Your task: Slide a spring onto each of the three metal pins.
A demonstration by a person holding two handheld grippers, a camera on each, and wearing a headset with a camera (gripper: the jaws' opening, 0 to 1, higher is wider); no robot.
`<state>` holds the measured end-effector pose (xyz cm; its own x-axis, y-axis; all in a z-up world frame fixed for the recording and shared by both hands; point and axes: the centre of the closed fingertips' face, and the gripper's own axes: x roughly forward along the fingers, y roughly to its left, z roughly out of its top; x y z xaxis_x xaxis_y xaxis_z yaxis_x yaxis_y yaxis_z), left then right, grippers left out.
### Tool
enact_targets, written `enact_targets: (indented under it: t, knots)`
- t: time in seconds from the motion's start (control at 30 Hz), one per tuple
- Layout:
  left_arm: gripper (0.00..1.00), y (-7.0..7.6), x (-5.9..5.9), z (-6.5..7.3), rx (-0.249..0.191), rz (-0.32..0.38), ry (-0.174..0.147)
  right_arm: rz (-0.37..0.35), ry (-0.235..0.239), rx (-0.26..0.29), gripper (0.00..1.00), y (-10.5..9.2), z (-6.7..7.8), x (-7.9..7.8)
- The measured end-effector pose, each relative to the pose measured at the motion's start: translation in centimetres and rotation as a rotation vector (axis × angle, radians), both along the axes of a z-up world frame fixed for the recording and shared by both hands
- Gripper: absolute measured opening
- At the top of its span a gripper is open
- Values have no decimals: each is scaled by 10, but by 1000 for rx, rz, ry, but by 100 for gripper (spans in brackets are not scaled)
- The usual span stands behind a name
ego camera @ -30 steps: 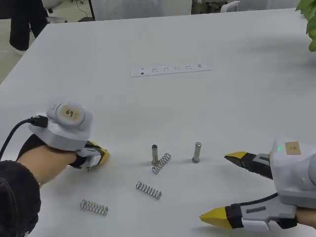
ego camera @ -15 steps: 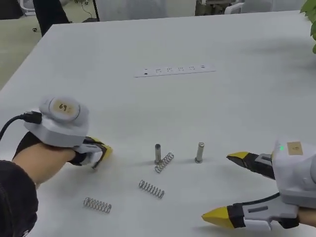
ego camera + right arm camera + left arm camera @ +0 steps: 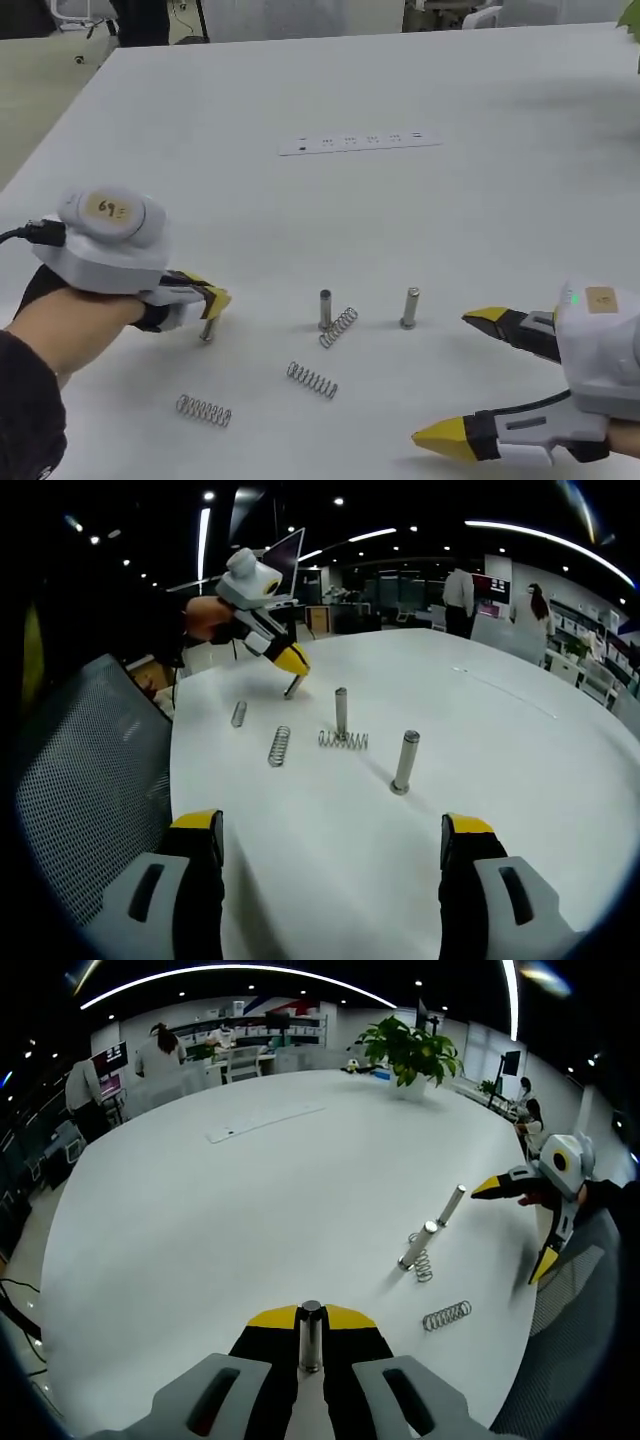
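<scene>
My left gripper [image 3: 212, 301] [image 3: 311, 1322] is shut on a metal pin [image 3: 311, 1336] [image 3: 207, 329] [image 3: 292, 686], held tilted with its foot near the white table [image 3: 300, 220]. Two more metal pins stand upright at mid-table, one [image 3: 325, 309] [image 3: 341, 712] [image 3: 417, 1244] to the left and one [image 3: 410, 307] [image 3: 404, 761] [image 3: 451, 1205] to the right. One spring [image 3: 339, 326] [image 3: 343, 740] leans against the left pin's base. A second spring [image 3: 312, 379] [image 3: 278, 745] [image 3: 446, 1315] and a third spring [image 3: 203, 410] [image 3: 239, 714] lie flat nearer me. My right gripper [image 3: 465, 378] [image 3: 330, 830] stands open at the right, holding nothing.
A white power strip [image 3: 360, 142] [image 3: 262, 1122] lies across the table farther back. A potted plant [image 3: 408, 1052] stands at the table's far edge. People and office desks are in the background. A mesh chair [image 3: 80, 780] stands beside the table.
The left gripper has risen slightly, so the pin it holds now shows below its jaws. The right gripper, standing pins and springs have kept their places; the head camera has shifted.
</scene>
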<state>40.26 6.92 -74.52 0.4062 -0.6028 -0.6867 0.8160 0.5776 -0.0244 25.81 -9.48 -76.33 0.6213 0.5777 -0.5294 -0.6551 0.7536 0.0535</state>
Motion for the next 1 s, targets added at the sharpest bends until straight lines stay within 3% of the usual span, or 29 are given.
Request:
enact_targets:
  t: [0.57,1.0]
  knots:
    - [0,0,-10,5,-24,2,-9,4,1,-2,89,0,0,-1]
    - [0,-2,-13,4,-28,-4,7,8,5,-6,89,1,-1,-2]
